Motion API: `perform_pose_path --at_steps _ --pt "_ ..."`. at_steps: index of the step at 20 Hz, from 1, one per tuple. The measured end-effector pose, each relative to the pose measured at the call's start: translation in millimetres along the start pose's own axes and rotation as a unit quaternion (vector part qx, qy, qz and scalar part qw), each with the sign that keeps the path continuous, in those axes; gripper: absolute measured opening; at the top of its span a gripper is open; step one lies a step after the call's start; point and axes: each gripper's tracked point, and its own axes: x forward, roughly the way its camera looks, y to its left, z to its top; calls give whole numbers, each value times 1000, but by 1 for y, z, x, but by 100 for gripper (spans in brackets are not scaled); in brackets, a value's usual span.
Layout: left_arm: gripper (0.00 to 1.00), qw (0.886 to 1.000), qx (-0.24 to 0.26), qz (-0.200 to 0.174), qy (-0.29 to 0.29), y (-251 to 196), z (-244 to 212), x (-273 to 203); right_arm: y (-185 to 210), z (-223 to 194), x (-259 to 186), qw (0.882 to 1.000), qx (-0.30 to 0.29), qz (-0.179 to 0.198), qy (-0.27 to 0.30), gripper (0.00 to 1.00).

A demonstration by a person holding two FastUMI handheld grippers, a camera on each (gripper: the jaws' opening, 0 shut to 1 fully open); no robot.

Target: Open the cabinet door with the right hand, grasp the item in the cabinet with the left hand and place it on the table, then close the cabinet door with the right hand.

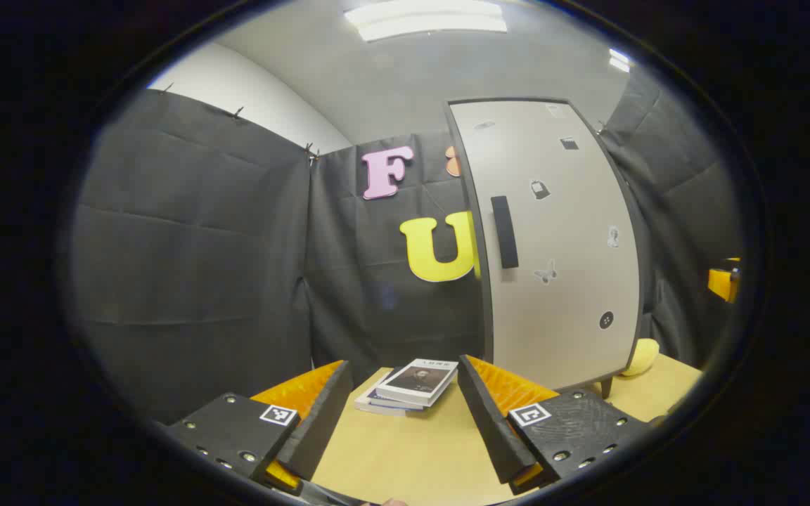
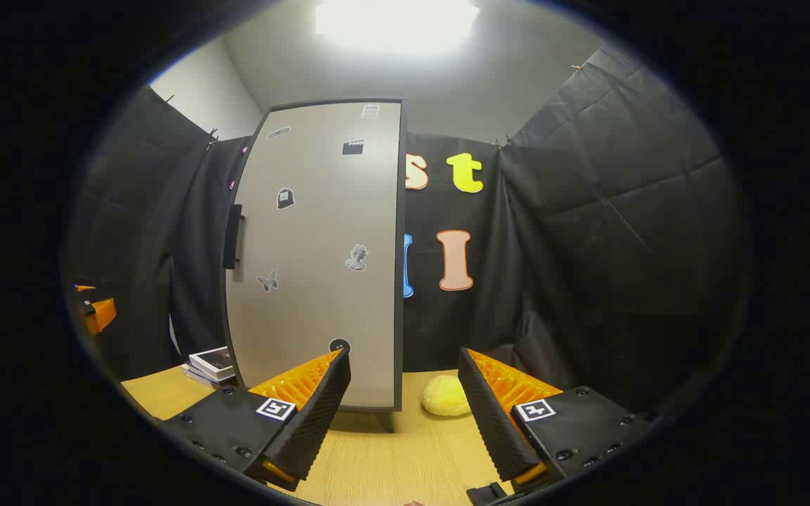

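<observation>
Both grippers (image 1: 401, 404) (image 2: 405, 393) gape over the wooden table (image 1: 412, 457) facing the closed cabinet (image 1: 553, 246).

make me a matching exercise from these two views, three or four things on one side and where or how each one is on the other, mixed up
Things:
1. cabinet door
2. stack of books
3. yellow soft object
4. left gripper

Places or states:
A. on the table, on the cabinet's handle side
B. jaws apart, holding nothing
C. closed
D. on the table, on the cabinet's side away from the handle

Pairs: 1-C, 2-A, 3-D, 4-B
</observation>
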Motion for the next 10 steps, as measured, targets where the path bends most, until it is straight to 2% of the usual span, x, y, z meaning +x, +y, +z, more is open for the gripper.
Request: perform_pose_path --at_steps 10 --pt "94 1000 0 -6 -12 -17 11 0 -15 4 0 1000 5 -4 -2 98"
